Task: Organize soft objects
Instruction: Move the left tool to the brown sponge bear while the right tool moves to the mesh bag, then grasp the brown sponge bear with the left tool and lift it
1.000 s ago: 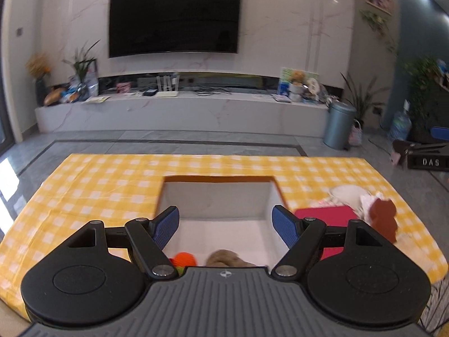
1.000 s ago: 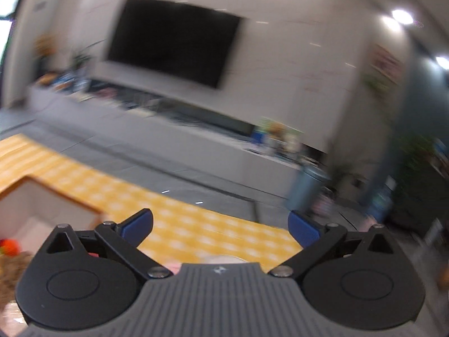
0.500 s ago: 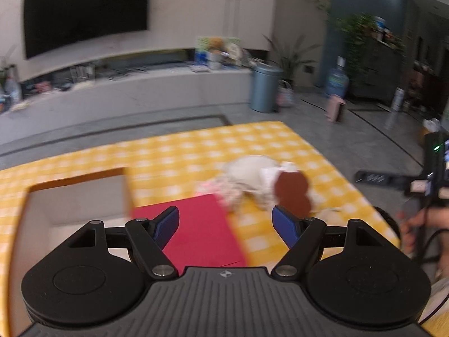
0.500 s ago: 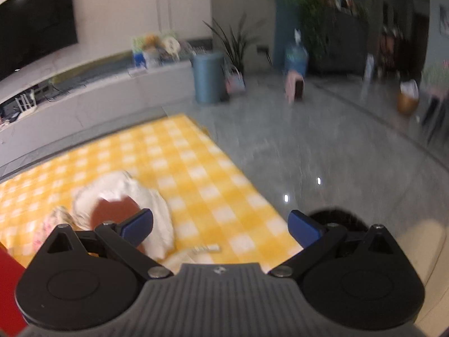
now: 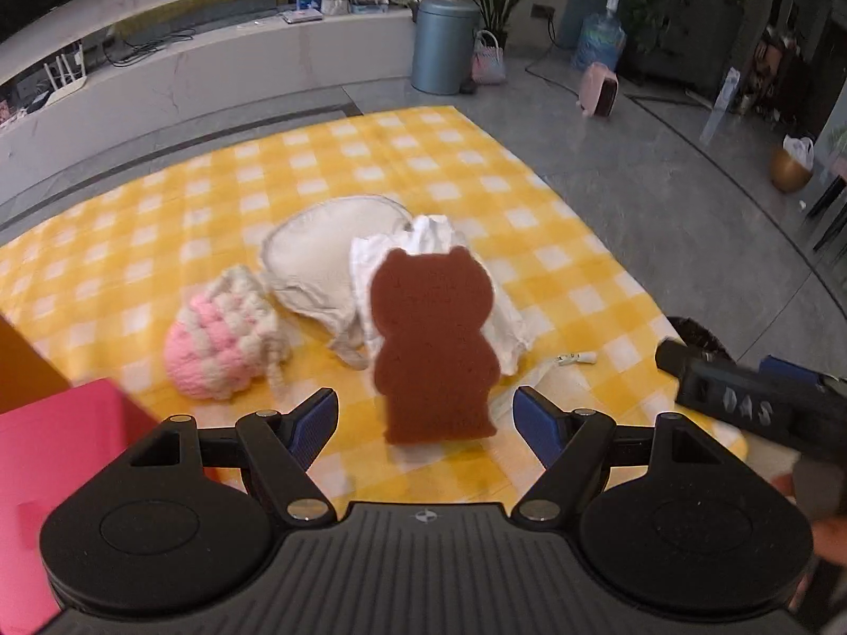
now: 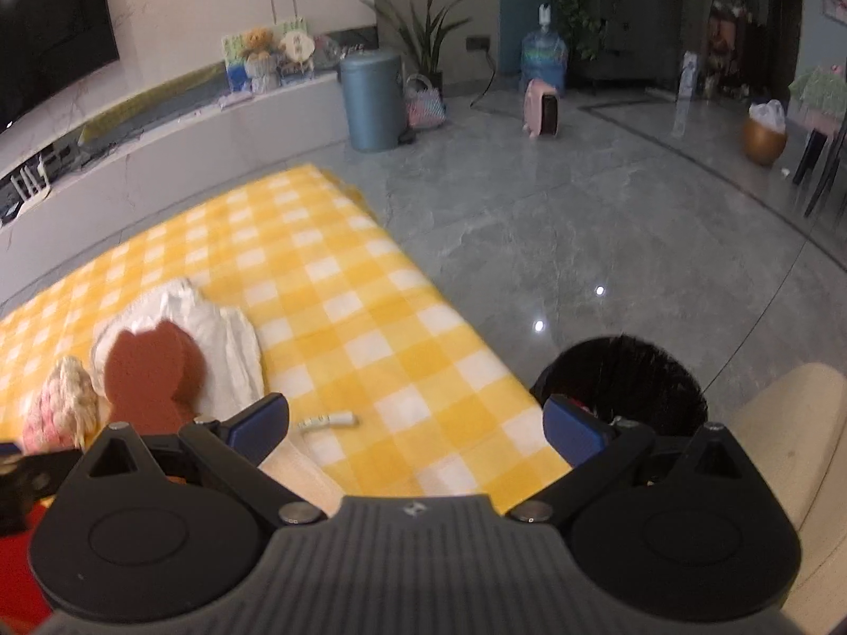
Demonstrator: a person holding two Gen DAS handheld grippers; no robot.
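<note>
On the yellow checked cloth (image 5: 370, 159) lies a brown bear-shaped sponge (image 5: 435, 338), just ahead of the left gripper (image 5: 425, 418). This gripper's blue fingers (image 5: 315, 418) are spread wide and hold nothing; the sponge's bottom edge sits in the gap between them, not touching either one. Under the bear is a white cloth (image 5: 439, 243), and a round white pad (image 5: 328, 243) touches that cloth on its left. A pink and cream knitted pouch (image 5: 219, 338) rests near the pad. A red box (image 5: 47, 455) stands at the left edge, and what is inside it is hidden. The right gripper (image 6: 415, 423) is also spread open and empty, hanging over the near corner of the cloth, with the bear well off to its left. A small white tube (image 6: 328, 419) lies close ahead of its left finger (image 6: 259, 426). A black furry thing (image 6: 619, 375) sits on the floor by the right finger.
</note>
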